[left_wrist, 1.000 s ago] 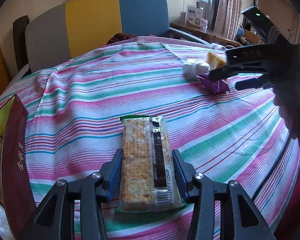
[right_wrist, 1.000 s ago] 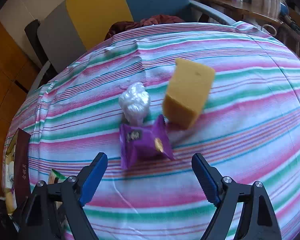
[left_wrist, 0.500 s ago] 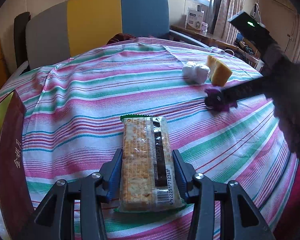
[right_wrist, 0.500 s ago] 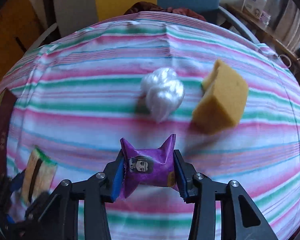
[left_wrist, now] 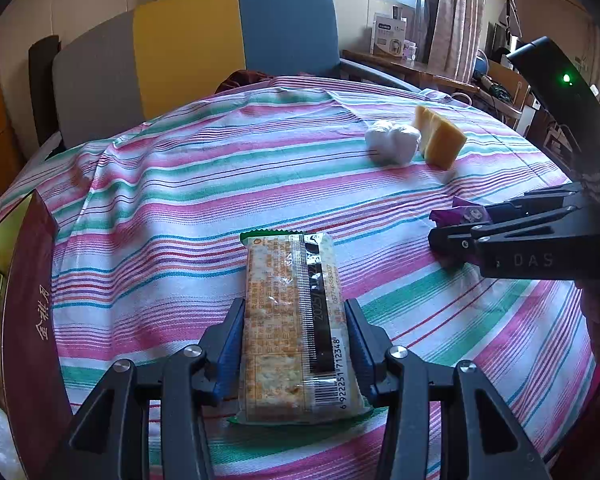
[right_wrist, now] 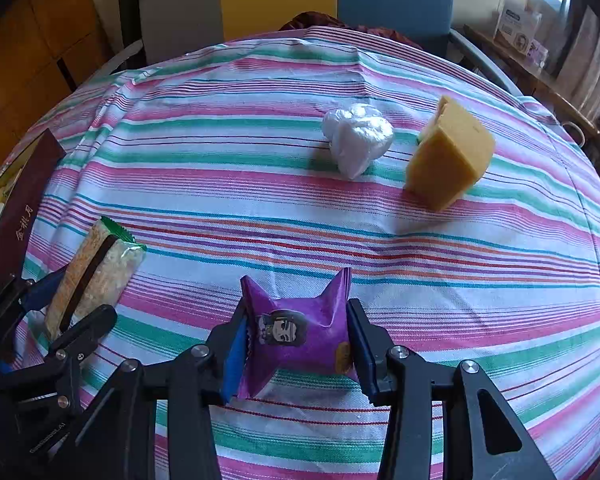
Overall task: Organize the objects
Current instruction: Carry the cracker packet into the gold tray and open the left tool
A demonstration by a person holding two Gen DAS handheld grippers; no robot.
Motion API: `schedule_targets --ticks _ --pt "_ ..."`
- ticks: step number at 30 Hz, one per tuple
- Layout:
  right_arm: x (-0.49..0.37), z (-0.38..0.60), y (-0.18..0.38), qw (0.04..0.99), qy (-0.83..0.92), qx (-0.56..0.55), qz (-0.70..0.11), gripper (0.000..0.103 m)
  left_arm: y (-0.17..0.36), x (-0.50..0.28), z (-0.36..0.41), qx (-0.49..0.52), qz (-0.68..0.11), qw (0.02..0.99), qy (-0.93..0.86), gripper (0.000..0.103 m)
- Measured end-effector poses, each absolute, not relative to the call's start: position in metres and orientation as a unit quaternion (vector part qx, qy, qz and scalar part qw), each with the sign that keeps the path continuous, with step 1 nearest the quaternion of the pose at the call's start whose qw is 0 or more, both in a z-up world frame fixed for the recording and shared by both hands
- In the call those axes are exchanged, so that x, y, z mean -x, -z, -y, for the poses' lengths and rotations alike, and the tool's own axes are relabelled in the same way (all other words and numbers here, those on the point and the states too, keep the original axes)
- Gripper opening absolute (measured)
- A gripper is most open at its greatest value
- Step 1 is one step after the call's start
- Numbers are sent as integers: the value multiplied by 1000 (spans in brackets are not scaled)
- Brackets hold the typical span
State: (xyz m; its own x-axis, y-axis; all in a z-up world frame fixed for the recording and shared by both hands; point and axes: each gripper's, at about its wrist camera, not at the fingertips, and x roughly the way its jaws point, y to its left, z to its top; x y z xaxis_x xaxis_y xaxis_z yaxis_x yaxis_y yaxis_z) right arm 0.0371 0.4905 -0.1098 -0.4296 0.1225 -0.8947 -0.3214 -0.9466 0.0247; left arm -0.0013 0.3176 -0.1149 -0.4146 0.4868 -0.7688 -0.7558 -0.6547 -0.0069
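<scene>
Now both grippers grip snacks over the striped counter (left_wrist: 228,184). The left gripper (left_wrist: 294,354) has its fingers (left_wrist: 230,344) clenched on the sides of a cracker pack (left_wrist: 292,328), which lies lengthwise between them, near the counter's front edge. The right gripper (right_wrist: 296,346) pinches a purple packet (right_wrist: 296,332) between its fingers (right_wrist: 358,340), to the right of the crackers. Farther back, a white bag (right_wrist: 358,138) and a yellow sponge (right_wrist: 448,156) sit just beside each other. A dark red box (left_wrist: 28,300) stands at the left edge.
</scene>
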Motion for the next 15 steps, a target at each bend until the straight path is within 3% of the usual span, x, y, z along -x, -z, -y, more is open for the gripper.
schedule_targets --ticks 9,15 --pt "-37 -487 110 132 -842 517 -82 46 105 -3 -308 391 -172 360 -830 48" --pt "-36 -485 111 130 -844 514 -75 46 72 -11 -296 366 -150 364 -843 48"
